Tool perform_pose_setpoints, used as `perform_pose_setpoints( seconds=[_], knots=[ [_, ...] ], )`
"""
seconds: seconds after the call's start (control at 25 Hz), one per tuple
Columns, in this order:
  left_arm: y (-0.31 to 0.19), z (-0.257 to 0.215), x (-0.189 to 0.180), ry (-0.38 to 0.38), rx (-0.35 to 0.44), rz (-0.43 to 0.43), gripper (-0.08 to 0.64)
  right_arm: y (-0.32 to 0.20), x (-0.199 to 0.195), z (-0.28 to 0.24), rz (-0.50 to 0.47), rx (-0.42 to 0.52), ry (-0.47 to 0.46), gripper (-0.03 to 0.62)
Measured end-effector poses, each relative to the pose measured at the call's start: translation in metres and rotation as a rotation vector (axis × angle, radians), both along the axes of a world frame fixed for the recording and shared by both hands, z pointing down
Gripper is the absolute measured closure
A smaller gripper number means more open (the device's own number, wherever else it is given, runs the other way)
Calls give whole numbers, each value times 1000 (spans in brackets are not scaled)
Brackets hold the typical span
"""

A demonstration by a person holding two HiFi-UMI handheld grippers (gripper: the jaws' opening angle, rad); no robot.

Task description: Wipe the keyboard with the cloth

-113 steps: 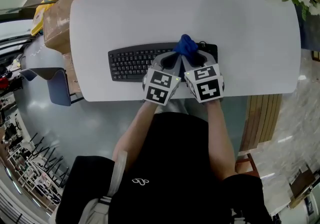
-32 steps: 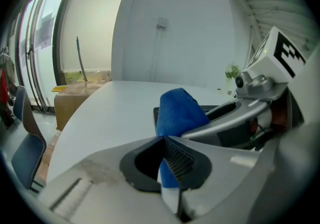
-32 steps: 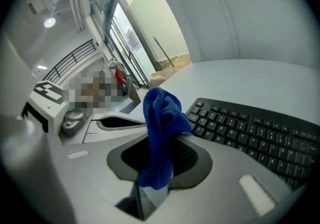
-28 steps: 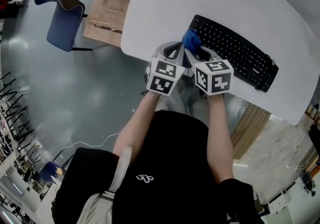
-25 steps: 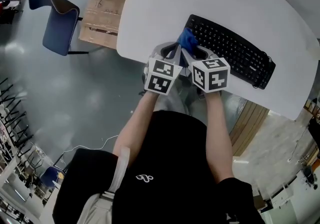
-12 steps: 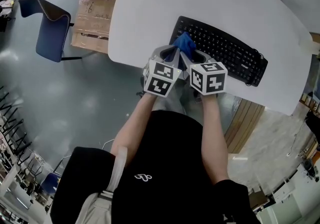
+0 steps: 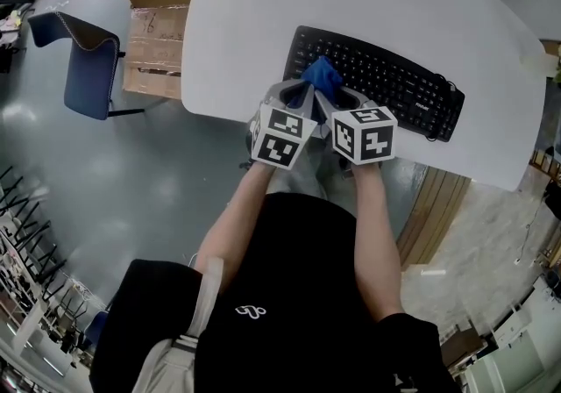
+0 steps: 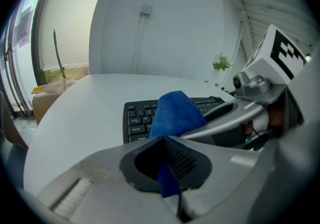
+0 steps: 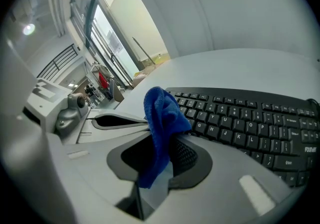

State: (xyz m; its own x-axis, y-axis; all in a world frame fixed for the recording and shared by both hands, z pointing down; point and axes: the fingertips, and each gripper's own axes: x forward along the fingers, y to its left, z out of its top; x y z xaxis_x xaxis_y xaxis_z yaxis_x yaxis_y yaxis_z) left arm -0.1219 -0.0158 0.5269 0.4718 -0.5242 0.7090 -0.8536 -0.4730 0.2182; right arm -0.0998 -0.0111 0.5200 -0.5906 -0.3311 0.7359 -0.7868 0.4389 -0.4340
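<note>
A black keyboard [image 7: 386, 82] lies slantwise on the white table [image 7: 245, 5]. A bunched blue cloth [image 7: 322, 77] rests on the keys near the keyboard's left end. My left gripper [image 7: 304, 95] and right gripper [image 7: 330, 96] stand side by side at the table's near edge, both shut on the cloth. In the left gripper view the cloth [image 8: 175, 112] rises from the closed left gripper [image 8: 169, 164], with the keyboard [image 8: 137, 119] behind it. In the right gripper view the cloth [image 9: 160, 113] hangs from the shut right gripper [image 9: 159, 164] over the keys [image 9: 245, 124].
Cardboard boxes [image 7: 153, 21] and a blue chair [image 7: 86, 62] stand on the grey floor left of the table. A small plant [image 8: 221, 62] sits at the table's far end. The keyboard's cable [image 7: 449, 84] leaves its right end.
Over 4.5 s both grippers carried the cloth from the keyboard's right part to its left end. In the last second they edged slightly inward from that end, and the head camera turned.
</note>
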Motion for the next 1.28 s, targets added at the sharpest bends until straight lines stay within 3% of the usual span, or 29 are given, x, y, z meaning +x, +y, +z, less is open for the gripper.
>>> perform_pose_setpoints(
  seconds=[1.28],
  knots=[
    [3,1,78,2,-22,133,571,7,78,2,132,-14,-15,497]
  ],
)
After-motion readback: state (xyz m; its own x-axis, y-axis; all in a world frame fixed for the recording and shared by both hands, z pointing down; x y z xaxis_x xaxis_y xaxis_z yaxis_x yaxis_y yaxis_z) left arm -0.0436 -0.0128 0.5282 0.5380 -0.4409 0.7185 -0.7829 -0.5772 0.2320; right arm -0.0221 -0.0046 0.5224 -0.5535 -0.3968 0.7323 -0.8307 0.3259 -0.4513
